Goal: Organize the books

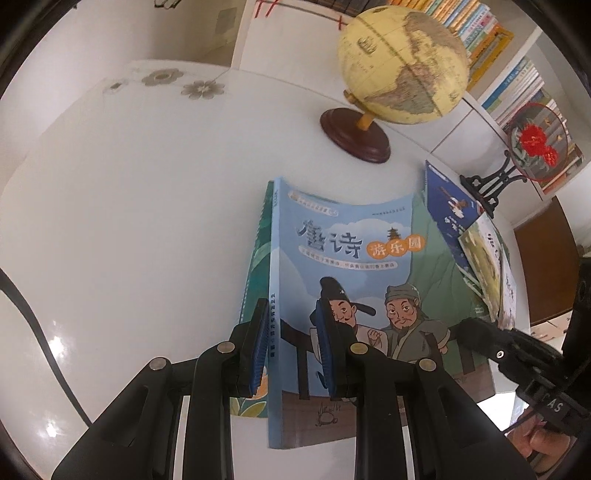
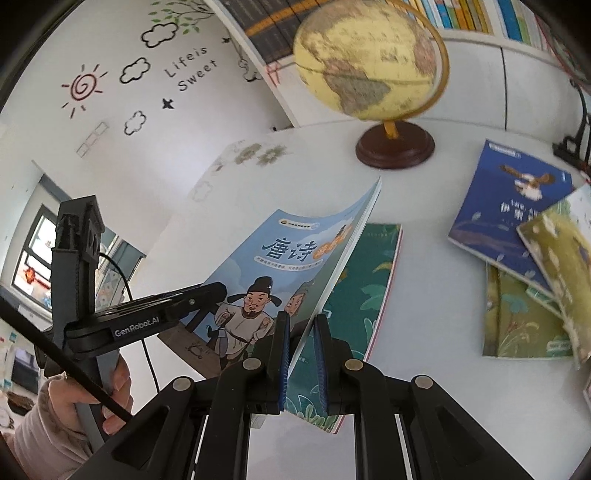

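Blue book (image 1: pixel 343 258) in both tools

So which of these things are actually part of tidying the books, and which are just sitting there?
Part of the job:
- light blue book, held by both grippers
- green book beneath it
- dark blue book
- olive book

Just there:
- globe
- red ornament on a black stand
- shelved books

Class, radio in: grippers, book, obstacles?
Left gripper and right gripper shut on blue book. Book tilted above green book. Globe behind.
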Demonstrator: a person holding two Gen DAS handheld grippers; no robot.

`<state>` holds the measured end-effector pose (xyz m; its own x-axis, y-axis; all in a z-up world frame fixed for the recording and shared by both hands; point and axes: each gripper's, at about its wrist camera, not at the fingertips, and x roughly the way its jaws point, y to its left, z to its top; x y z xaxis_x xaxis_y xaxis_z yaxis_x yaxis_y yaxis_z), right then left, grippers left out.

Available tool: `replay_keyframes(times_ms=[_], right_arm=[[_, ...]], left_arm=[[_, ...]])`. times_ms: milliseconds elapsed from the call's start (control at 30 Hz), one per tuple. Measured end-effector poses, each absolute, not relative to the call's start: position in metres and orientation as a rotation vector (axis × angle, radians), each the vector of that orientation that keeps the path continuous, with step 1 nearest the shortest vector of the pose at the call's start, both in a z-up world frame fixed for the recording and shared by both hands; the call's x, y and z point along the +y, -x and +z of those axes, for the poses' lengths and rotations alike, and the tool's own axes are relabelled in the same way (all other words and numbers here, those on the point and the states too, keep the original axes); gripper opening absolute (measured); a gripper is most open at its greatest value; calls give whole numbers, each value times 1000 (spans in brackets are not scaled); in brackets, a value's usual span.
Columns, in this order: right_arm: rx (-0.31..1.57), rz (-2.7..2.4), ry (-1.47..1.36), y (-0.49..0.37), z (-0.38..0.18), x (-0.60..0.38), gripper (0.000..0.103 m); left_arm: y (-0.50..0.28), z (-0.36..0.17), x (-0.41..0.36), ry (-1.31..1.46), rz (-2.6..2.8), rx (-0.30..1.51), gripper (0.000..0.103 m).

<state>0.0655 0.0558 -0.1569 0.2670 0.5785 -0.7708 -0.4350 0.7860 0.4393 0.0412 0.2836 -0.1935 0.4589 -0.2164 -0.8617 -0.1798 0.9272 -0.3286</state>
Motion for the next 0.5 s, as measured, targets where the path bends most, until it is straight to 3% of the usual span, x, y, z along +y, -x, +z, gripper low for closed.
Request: replay_keyframes(times_ms=[500], right_arm=[[1268,591,-211,-71,-204,55,12]], left_arm=[[-45,-223,279,407,-41,1158,20]])
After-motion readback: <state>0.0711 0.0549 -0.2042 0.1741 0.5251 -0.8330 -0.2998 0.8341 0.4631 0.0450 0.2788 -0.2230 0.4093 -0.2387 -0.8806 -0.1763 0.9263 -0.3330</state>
